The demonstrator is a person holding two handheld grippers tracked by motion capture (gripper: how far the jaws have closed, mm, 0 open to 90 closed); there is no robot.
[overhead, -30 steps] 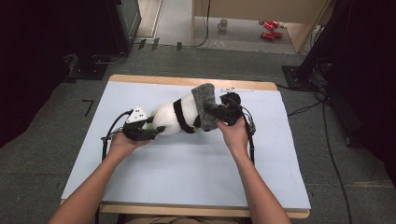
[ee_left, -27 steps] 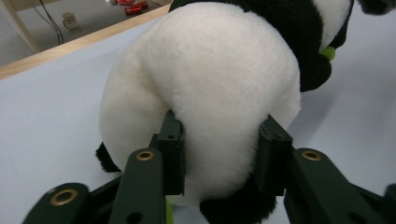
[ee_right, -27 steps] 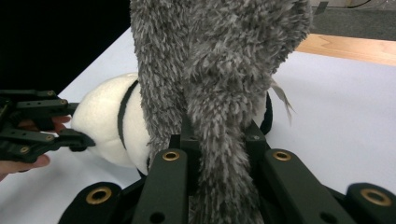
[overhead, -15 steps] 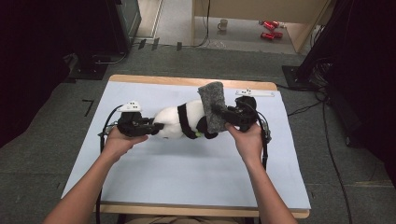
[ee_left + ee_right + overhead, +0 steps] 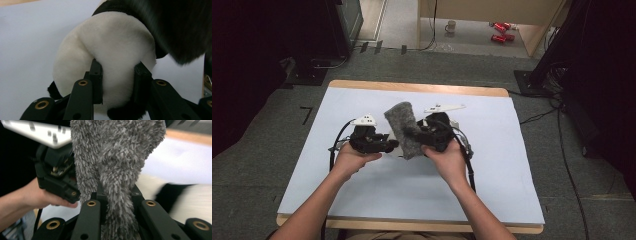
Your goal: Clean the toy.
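A panda plush (image 5: 105,45), white with black bands, is pinched at its white rounded end by my left gripper (image 5: 117,72). The jaws have just closed in, then eased slightly, and the pads dent the fur. In the high view the left gripper (image 5: 374,142) is left of centre above the sheet. A grey fuzzy cloth (image 5: 404,127) stands upright between the two hands and hides most of the plush. My right gripper (image 5: 432,132) is shut on this cloth (image 5: 117,150), which rises between the jaws of the right gripper (image 5: 117,192). Behind the cloth, the plush (image 5: 195,200) looks blurred.
A white sheet (image 5: 492,165) covers the wooden table (image 5: 412,87). On the floor beyond the table stand a mug (image 5: 452,25) and red objects (image 5: 499,31). Dark equipment flanks the table on both sides. Cables trail from both grippers.
The right gripper has carried the grey cloth left and toward me. The cloth now covers the plush that showed lying across before. Both hands have lifted a little and come closer together.
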